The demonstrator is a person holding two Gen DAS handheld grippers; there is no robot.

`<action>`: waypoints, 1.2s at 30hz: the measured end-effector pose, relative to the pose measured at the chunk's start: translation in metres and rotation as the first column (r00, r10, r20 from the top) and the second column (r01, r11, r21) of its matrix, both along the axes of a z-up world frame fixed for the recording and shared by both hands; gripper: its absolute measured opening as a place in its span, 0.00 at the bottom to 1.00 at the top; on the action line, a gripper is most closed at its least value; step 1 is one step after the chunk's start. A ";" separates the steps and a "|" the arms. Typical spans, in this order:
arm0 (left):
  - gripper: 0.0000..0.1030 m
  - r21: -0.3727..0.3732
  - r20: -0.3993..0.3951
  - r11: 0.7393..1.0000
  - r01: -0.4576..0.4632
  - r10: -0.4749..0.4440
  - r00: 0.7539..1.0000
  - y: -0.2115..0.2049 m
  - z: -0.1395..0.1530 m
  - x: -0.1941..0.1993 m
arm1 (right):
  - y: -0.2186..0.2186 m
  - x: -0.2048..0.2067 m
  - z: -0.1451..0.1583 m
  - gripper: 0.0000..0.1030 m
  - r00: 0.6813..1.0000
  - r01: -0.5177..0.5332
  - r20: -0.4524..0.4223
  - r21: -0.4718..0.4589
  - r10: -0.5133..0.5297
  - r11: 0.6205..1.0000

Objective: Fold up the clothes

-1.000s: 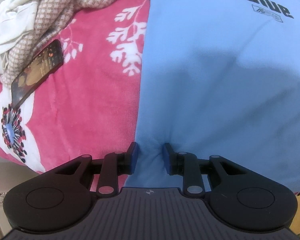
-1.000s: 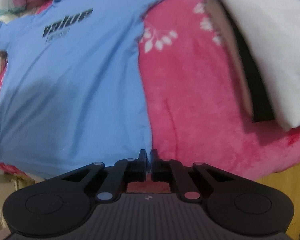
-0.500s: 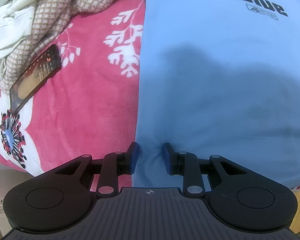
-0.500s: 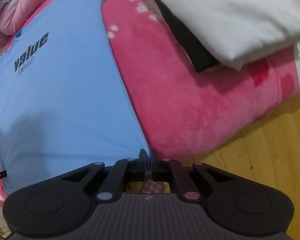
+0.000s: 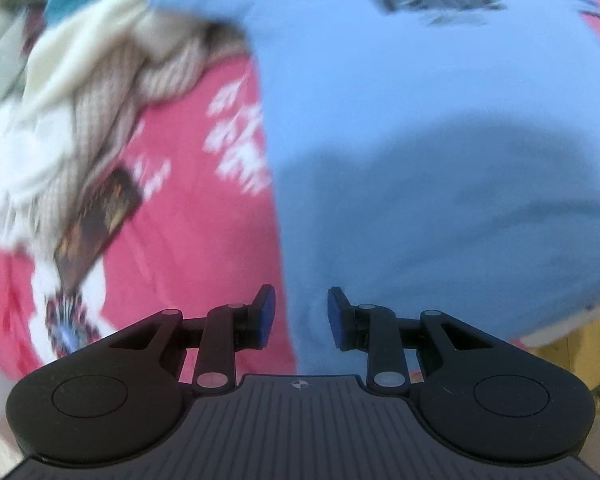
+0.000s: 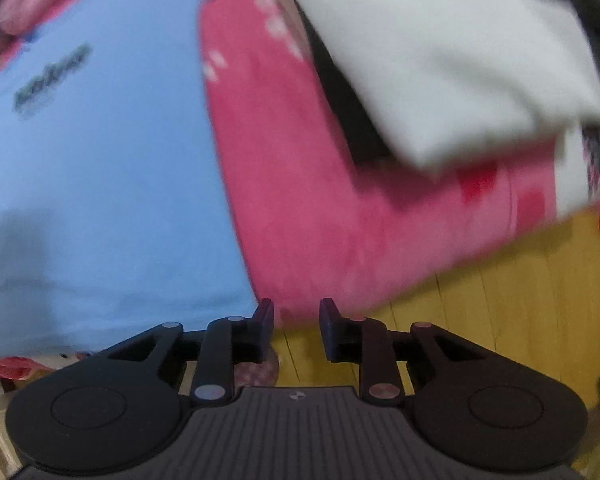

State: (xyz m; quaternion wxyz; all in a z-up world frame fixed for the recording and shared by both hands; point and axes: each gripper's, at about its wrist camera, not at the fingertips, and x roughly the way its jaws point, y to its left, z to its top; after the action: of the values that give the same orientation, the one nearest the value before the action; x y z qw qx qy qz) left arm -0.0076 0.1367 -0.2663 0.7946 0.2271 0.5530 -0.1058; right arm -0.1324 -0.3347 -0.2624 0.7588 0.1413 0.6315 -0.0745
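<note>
The blue T-shirt (image 5: 420,140) lies flat, long axis running up-frame, hem at the bottom. Left tool (image 5: 301,312) straddles its hem corner, pads apart, fabric between but not pinched. Right tool (image 6: 296,326) is opening with nothing in it, hem corner just to its left.

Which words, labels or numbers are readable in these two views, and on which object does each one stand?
None can be read with certainty.
Dark print on the chest of the blue T-shirt: motion-blurred, unreadable; the smaller line under it too.
Same print in the right wrist view: blurred, unreadable.
Screen of the phone on the pink blanket: orange shapes only, no legible text.
</note>
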 end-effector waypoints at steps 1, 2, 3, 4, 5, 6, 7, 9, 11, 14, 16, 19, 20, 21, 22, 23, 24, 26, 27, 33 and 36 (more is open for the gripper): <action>0.27 -0.016 -0.006 0.999 0.036 -0.036 0.999 -0.007 -0.003 0.000 | 0.005 0.009 0.007 0.24 0.999 -0.029 0.044 0.015 0.028 0.999; 0.27 -0.026 -0.020 0.997 0.076 -0.077 0.997 -0.015 -0.008 -0.001 | 0.012 0.019 0.010 0.24 0.994 -0.068 0.085 0.034 0.065 0.997; 0.27 -0.035 -0.039 0.993 0.116 -0.117 0.992 -0.024 -0.015 -0.001 | 0.023 0.031 0.008 0.24 0.987 -0.120 0.111 0.048 0.114 0.992; 0.27 -0.039 -0.072 0.988 0.150 -0.152 0.986 -0.032 -0.024 -0.003 | 0.035 0.042 0.003 0.24 0.978 -0.174 0.131 0.060 0.165 0.983; 0.27 -0.042 -0.115 0.986 0.160 -0.164 0.980 -0.037 -0.034 -0.005 | 0.046 0.053 -0.002 0.24 0.965 -0.228 0.151 0.071 0.216 0.971; 0.27 -0.039 -0.155 0.989 0.140 -0.144 0.977 -0.037 -0.044 -0.006 | 0.059 0.062 -0.010 0.24 0.950 -0.280 0.164 0.085 0.264 0.956; 0.28 -0.036 -0.173 0.994 0.100 -0.105 0.979 -0.033 -0.051 -0.009 | 0.068 0.064 -0.020 0.24 0.942 -0.313 0.155 0.100 0.296 0.944; 0.28 -0.043 -0.191 0.998 0.042 -0.049 0.980 -0.024 -0.056 -0.016 | 0.079 0.059 -0.039 0.24 0.933 -0.355 0.098 0.126 0.345 0.926; 0.28 -0.023 -0.243 1.000 0.010 -0.015 0.970 -0.015 -0.058 -0.023 | 0.086 0.039 -0.054 0.23 0.924 -0.381 0.017 0.138 0.382 0.914; 0.27 0.051 -0.310 0.998 -0.024 0.039 0.950 -0.001 -0.062 -0.032 | 0.084 0.009 -0.062 0.21 0.909 -0.370 -0.137 0.165 0.393 0.914; 0.27 0.007 -0.257 1.000 -0.025 0.026 0.966 -0.002 -0.040 -0.028 | 0.080 0.001 -0.059 0.17 0.906 -0.348 -0.194 0.161 0.376 0.923; 0.28 -0.066 -0.157 0.998 0.021 -0.031 0.987 -0.015 -0.013 -0.018 | 0.085 0.023 -0.031 0.17 0.927 -0.353 -0.063 0.184 0.369 0.918; 0.28 -0.091 -0.115 0.994 0.056 -0.067 0.991 -0.025 -0.006 -0.013 | 0.087 0.031 -0.021 0.17 0.931 -0.356 -0.011 0.192 0.365 0.914; 0.28 -0.107 -0.081 0.989 0.097 -0.106 0.991 -0.037 -0.003 -0.010 | 0.093 0.045 -0.014 0.17 0.928 -0.372 0.046 0.199 0.370 0.907; 0.28 -0.105 -0.069 0.983 0.148 -0.156 0.985 -0.052 -0.010 -0.009 | 0.104 0.059 -0.015 0.17 0.918 -0.396 0.076 0.207 0.389 0.895; 0.28 -0.103 -0.058 0.975 0.198 -0.205 0.977 -0.067 -0.017 -0.008 | 0.116 0.074 -0.021 0.17 0.907 -0.422 0.090 0.216 0.412 0.880; 0.28 -0.099 -0.046 0.964 0.248 -0.254 0.966 -0.082 -0.024 -0.007 | 0.128 0.088 -0.026 0.17 0.894 -0.448 0.105 0.225 0.435 0.865; 0.28 -0.084 -0.027 0.935 0.345 -0.349 0.937 -0.109 -0.037 -0.008 | 0.151 0.116 -0.037 0.17 0.867 -0.498 0.136 0.241 0.479 0.833; 0.28 -0.055 -0.028 0.919 0.390 -0.392 0.919 -0.115 -0.044 -0.016 | 0.159 0.117 -0.044 0.17 0.854 -0.519 0.125 0.253 0.504 0.816; 0.28 -0.015 -0.103 0.895 0.447 -0.446 0.889 -0.107 -0.052 -0.064 | 0.166 0.070 -0.056 0.18 0.813 -0.535 -0.036 0.343 0.581 0.772; 0.29 -0.048 -0.236 0.912 0.408 -0.407 0.882 -0.091 -0.053 -0.069 | 0.162 0.054 -0.059 0.18 0.786 -0.510 -0.157 0.381 0.598 0.771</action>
State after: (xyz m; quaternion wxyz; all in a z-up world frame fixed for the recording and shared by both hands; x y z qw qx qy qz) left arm -0.0765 0.0457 -0.3189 0.6814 0.3246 0.5853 -0.2963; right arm -0.0787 -0.1729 -0.3213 0.6203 0.0559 0.7450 0.2388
